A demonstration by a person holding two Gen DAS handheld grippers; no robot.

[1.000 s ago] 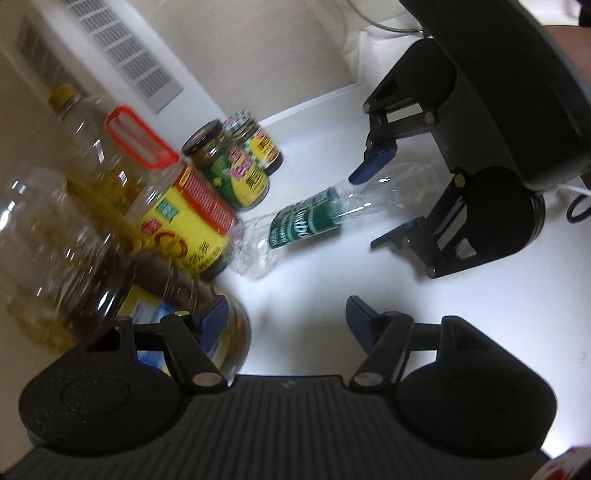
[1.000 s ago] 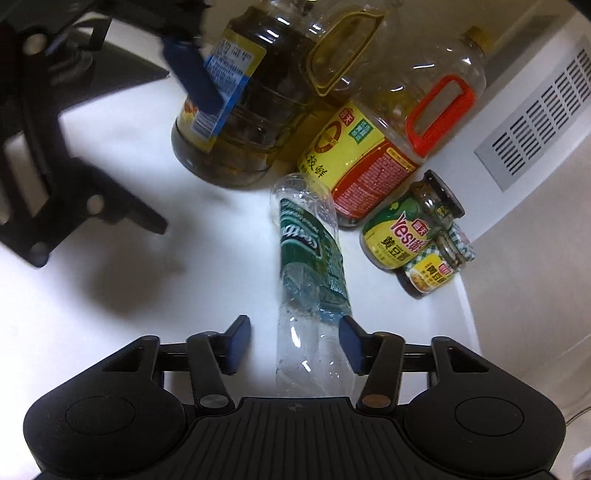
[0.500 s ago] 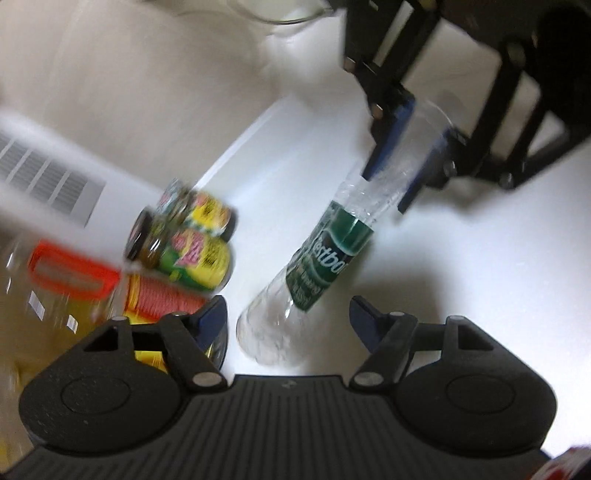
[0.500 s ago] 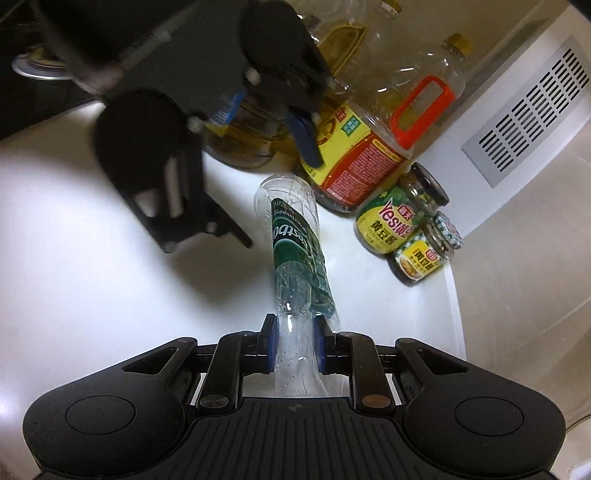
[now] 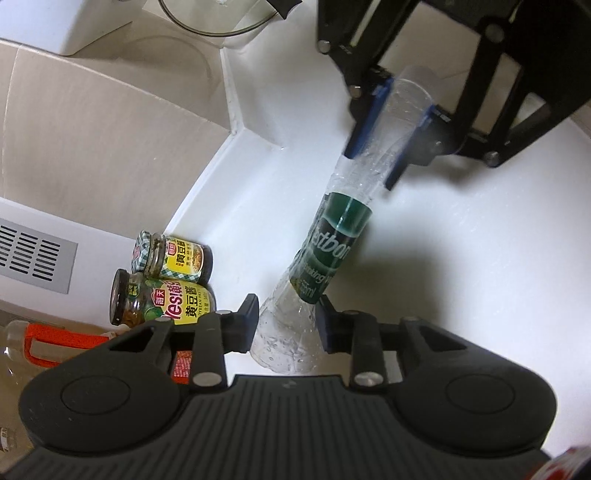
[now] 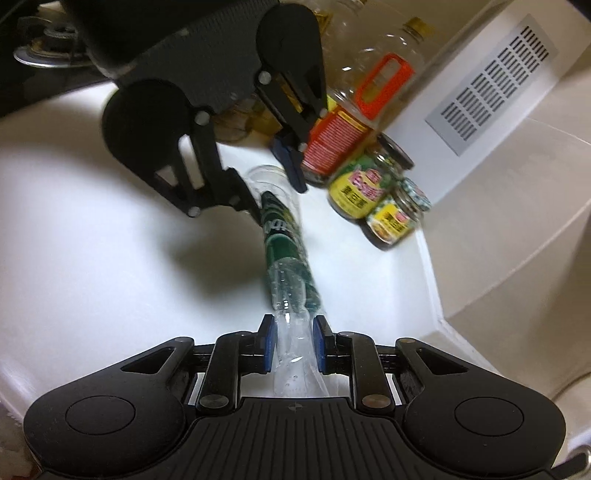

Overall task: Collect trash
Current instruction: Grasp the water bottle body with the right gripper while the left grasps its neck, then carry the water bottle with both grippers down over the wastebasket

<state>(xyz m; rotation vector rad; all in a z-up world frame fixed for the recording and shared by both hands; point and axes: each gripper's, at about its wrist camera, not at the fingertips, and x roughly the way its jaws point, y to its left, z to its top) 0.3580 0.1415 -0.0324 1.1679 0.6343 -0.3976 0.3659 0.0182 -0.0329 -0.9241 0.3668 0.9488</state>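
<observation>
An empty clear plastic water bottle (image 5: 334,254) with a green label is held above the white counter, between both grippers. My right gripper (image 6: 293,345) is shut on one end of the bottle (image 6: 286,247); it also shows in the left wrist view (image 5: 388,122). My left gripper (image 5: 286,325) has its fingers around the bottle's other end, closed to its sides. In the right wrist view the left gripper (image 6: 275,184) sits over the far end of the bottle.
Two sauce jars (image 5: 170,284) stand by the wall, also in the right wrist view (image 6: 373,201). Large oil bottles with a red handle (image 6: 373,81) stand behind them. A white vent panel (image 6: 491,74) is on the wall. A glass lid (image 5: 218,14) lies in the far corner.
My right gripper closed on the bottle and lifted it off the counter. My left gripper moved in and narrowed its fingers around the bottle's other end.
</observation>
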